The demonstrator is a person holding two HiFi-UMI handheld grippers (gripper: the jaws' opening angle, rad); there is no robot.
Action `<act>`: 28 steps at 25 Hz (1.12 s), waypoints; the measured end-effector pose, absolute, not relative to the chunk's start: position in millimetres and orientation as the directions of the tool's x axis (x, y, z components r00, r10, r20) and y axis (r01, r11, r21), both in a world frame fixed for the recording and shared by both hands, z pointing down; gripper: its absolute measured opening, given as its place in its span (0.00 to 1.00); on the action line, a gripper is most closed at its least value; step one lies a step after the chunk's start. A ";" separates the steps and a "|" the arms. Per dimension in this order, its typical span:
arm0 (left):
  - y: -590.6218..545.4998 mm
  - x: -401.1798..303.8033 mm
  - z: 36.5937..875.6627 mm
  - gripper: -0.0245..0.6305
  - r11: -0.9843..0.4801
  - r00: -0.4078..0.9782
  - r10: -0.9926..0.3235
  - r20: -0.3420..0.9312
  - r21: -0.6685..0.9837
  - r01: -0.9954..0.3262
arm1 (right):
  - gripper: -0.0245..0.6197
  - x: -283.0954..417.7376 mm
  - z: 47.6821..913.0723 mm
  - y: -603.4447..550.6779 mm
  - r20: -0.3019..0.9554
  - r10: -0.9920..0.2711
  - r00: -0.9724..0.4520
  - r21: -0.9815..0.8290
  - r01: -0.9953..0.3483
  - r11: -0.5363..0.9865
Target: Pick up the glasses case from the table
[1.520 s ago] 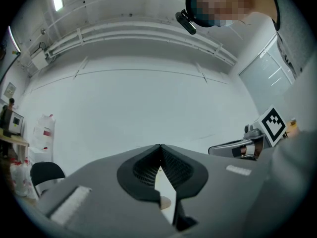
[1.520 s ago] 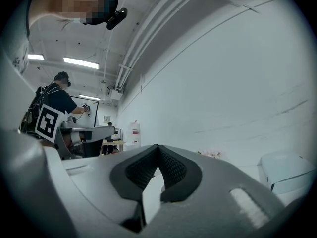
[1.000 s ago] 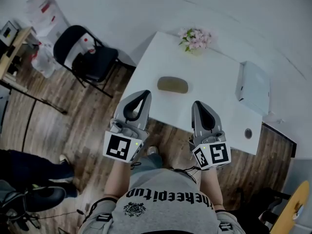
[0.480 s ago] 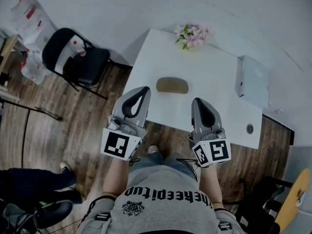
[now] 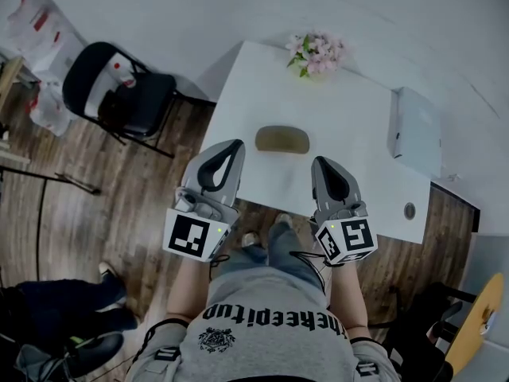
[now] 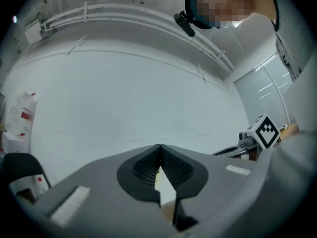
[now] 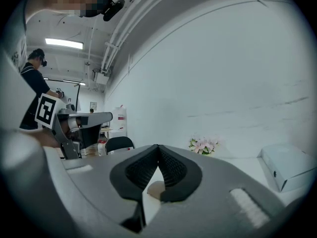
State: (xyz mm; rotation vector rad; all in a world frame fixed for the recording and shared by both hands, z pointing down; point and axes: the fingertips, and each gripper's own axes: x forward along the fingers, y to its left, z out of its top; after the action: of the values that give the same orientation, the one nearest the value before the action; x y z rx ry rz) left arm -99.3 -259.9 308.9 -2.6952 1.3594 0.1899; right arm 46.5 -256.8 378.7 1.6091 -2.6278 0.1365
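Note:
The glasses case (image 5: 281, 139), an olive-brown oval, lies flat on the white table (image 5: 350, 173) near its front edge. My left gripper (image 5: 235, 145) hovers over the table's front left edge, left of the case and short of it, with its jaws shut and nothing in them. To the right and just short of the case, my right gripper (image 5: 318, 161) is also shut and empty. In the left gripper view the left gripper (image 6: 159, 148) shows closed tips against a bare wall. In the right gripper view the right gripper (image 7: 158, 147) has its tips together; a tan patch of the case (image 7: 154, 189) shows below them.
A bunch of pink flowers (image 5: 316, 52) stands at the table's far edge and a white box (image 5: 416, 131) lies at its right. A small round object (image 5: 409, 210) sits near the front right corner. A black folding chair (image 5: 119, 94) stands left of the table on the wooden floor.
Both grippers have edged forward toward the table and the case, still shut. The person's leg has stepped forward under the table's front edge.

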 end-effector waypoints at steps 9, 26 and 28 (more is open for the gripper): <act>-287.5 -88.0 313.5 0.06 -0.579 0.576 -0.804 -0.150 -0.026 -0.815 | 0.10 43.5 416.3 -300.7 0.240 -0.810 -0.535 -0.002 -0.834 0.551; -327.9 -91.3 333.6 0.06 -0.452 0.451 -0.889 -0.076 -0.005 -0.892 | 0.36 31.0 522.4 -351.0 0.597 -0.462 -0.656 0.089 -0.518 0.851; -329.6 -92.6 336.1 0.06 -0.432 0.432 -0.900 -0.065 -0.006 -0.902 | 0.39 31.0 533.2 -354.7 0.634 -0.420 -0.649 0.101 -0.469 0.878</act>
State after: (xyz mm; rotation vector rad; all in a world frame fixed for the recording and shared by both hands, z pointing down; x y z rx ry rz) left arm -92.6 -329.6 336.1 -2.6245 1.6516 0.0814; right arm 31.0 -354.7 533.2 0.6372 -2.3620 0.0942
